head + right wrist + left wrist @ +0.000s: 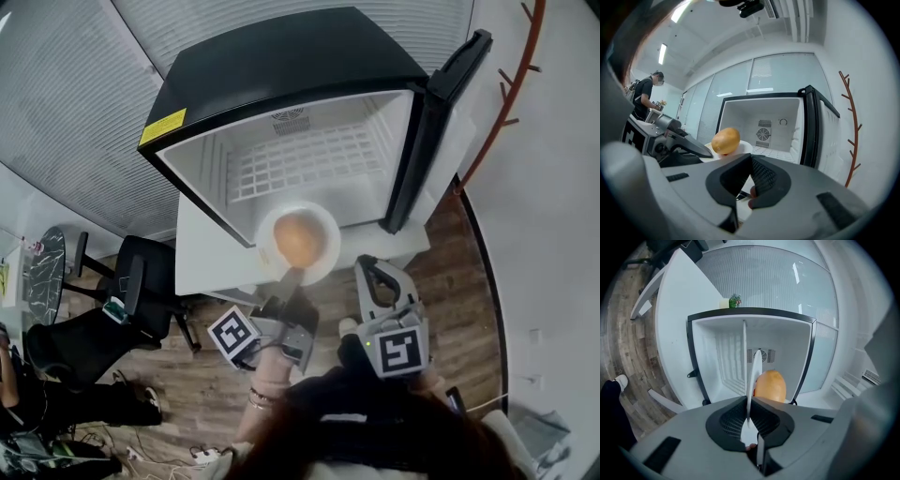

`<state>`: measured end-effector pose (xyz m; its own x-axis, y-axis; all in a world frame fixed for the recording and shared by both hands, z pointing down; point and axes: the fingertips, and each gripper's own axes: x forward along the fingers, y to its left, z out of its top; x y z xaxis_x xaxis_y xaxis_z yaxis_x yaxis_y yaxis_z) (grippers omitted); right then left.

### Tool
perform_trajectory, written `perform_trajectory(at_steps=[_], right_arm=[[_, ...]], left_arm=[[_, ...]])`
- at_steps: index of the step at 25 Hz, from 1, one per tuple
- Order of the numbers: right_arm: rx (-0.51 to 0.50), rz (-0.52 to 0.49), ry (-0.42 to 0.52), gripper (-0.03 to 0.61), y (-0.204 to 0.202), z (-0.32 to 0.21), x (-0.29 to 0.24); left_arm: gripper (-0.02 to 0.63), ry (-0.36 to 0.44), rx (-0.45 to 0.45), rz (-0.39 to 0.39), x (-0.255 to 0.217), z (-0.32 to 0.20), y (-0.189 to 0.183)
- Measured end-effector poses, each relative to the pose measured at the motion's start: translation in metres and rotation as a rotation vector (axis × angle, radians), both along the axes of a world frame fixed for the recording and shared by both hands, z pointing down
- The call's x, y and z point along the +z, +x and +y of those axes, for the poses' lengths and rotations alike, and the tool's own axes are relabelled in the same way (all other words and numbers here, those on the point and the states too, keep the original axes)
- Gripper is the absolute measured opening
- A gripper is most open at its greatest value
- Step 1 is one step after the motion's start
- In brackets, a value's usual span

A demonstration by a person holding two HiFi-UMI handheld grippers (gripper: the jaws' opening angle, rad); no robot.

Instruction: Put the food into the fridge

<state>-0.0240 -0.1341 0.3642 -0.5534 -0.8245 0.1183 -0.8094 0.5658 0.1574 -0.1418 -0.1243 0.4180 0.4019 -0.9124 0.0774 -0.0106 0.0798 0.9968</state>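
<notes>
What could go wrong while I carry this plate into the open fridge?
1. The left gripper pinches the white plate by one edge only. A slight tilt could let the loose round yellow food roll off before it reaches the fridge.
2. The plate might clip the fridge's front edge or the open door going in. The right gripper is shut and empty, so nothing steadies the plate's far side.

Black fridge [281, 66] with a white inside and a yellow sticker [163, 127]; orange-yellow food [298, 238] on a white plate [328, 230]; brown wood-grain floor [459, 281] at lower right.
</notes>
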Motion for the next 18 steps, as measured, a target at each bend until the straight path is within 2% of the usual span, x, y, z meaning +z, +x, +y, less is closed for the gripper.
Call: perform_trajectory(at_steps=[7, 18], right_arm=[[-0.022, 0.011, -0.046, 0.003, -0.001, -0.017, 0.012], [-0.002, 0.022, -0.041, 0.003, 0.007, -0.051, 0.02]], left_arm=[[0.015, -0.008, -0.033, 0.005, 0.002, -0.022, -0.01], [0.018, -0.021, -0.044, -0.004, 0.011, -0.054, -0.011]])
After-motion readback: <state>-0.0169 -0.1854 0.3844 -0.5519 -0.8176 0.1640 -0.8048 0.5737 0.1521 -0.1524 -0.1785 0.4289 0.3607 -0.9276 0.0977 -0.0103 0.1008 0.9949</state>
